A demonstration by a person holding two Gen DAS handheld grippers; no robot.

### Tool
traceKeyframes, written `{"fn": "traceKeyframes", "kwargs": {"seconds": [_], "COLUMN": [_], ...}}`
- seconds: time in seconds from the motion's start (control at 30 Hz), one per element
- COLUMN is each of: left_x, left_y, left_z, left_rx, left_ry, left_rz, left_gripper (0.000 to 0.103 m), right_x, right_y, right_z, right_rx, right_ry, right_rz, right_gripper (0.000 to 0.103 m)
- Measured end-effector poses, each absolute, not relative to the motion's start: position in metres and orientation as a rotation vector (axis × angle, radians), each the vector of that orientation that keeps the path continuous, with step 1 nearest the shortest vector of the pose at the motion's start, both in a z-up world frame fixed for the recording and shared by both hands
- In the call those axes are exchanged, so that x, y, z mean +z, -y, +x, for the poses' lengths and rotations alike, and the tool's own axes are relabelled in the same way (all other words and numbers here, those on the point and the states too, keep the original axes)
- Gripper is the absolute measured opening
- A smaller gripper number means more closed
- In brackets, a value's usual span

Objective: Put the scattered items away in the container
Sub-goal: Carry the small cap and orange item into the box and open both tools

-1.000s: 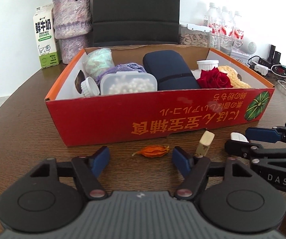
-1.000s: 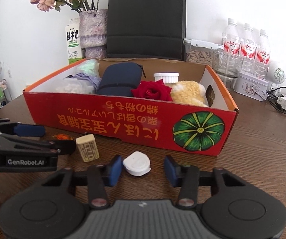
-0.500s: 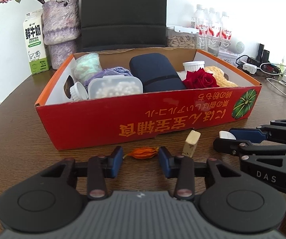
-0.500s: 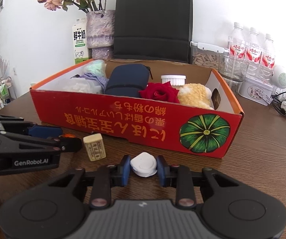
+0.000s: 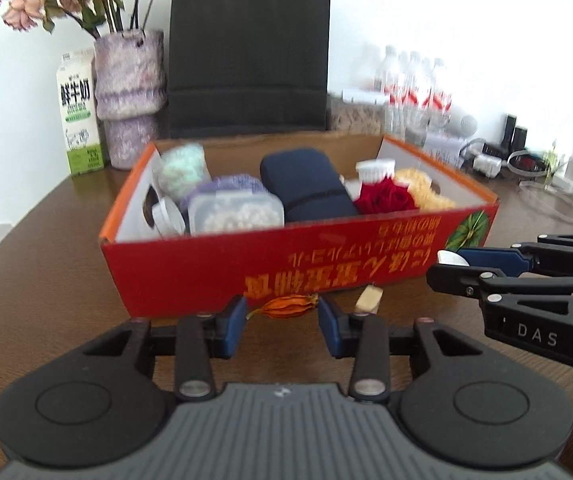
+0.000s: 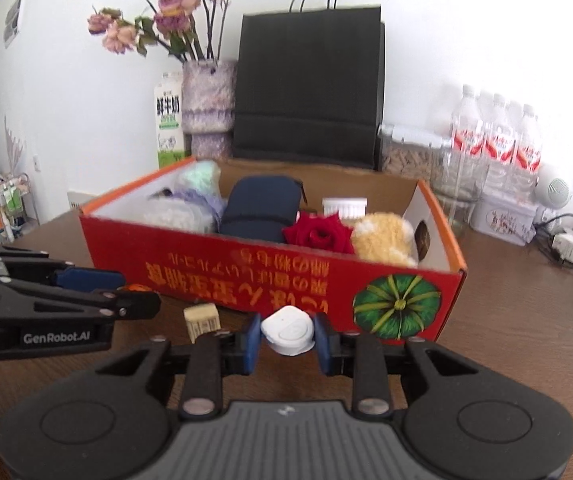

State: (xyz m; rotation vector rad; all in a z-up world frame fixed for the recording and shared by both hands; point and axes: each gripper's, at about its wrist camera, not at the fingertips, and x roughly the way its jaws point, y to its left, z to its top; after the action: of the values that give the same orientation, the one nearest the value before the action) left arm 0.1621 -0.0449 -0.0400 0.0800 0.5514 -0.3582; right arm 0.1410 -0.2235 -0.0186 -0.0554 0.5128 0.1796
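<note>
The red cardboard box [image 5: 190, 276] [image 6: 246, 276] stands on the brown table and holds several items. My left gripper [image 5: 282, 314] is shut on an orange dried husk [image 5: 288, 307] and holds it just in front of the box wall. My right gripper [image 6: 287, 330] is shut on a white round case [image 6: 287, 330], lifted off the table before the box's pumpkin picture. The case's edge also shows in the left wrist view [image 5: 448, 258]. A small beige block [image 5: 369, 299] [image 6: 202, 318] lies on the table between the two grippers.
Behind the box stand a black paper bag [image 5: 248, 60], a vase of dried flowers [image 5: 128, 92], a milk carton [image 5: 78, 112] and water bottles [image 6: 494, 144]. Chargers and cables [image 5: 550, 176] lie at the right rear of the table.
Both grippers closed on their objects, the left on the orange husk and the right on the white case, and both have risen off the table. The beige block stayed put.
</note>
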Motion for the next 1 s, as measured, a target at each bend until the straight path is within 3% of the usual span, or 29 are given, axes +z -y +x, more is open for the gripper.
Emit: {"fn": "traceKeyframes", "kwargs": {"seconds": [0.4, 0.9, 0.97, 1.0], "left_x": [0.020, -0.009, -0.011, -0.012], "left_y": [0.043, 0.044, 0.043, 0.041], "left_z": [0.194, 0.273, 0.276, 0.277], "left_rx": [-0.318, -0.225, -0.215, -0.218], "left_ry": [-0.398, -0.459, -0.459, -0.451], "left_rz": [0.028, -0.010, -0.012, -0.017], "left_gripper": [0.040, 0.041, 0.043, 0.050], "right_x": [0.036, 0.009, 0.007, 0.007], "right_y": [0.229, 0.242, 0.244, 0.245], "right_z": [0.175, 0.254, 0.257, 0.257], "right_rx": [0.133, 0.103, 0.095, 0.092], "right_ry": [-0.359, -0.428, -0.432, -0.432], "right_rz": [-0.028, 0.027, 0.029, 0.031], "right_gripper": [0.027, 0.027, 0.030, 0.040]}}
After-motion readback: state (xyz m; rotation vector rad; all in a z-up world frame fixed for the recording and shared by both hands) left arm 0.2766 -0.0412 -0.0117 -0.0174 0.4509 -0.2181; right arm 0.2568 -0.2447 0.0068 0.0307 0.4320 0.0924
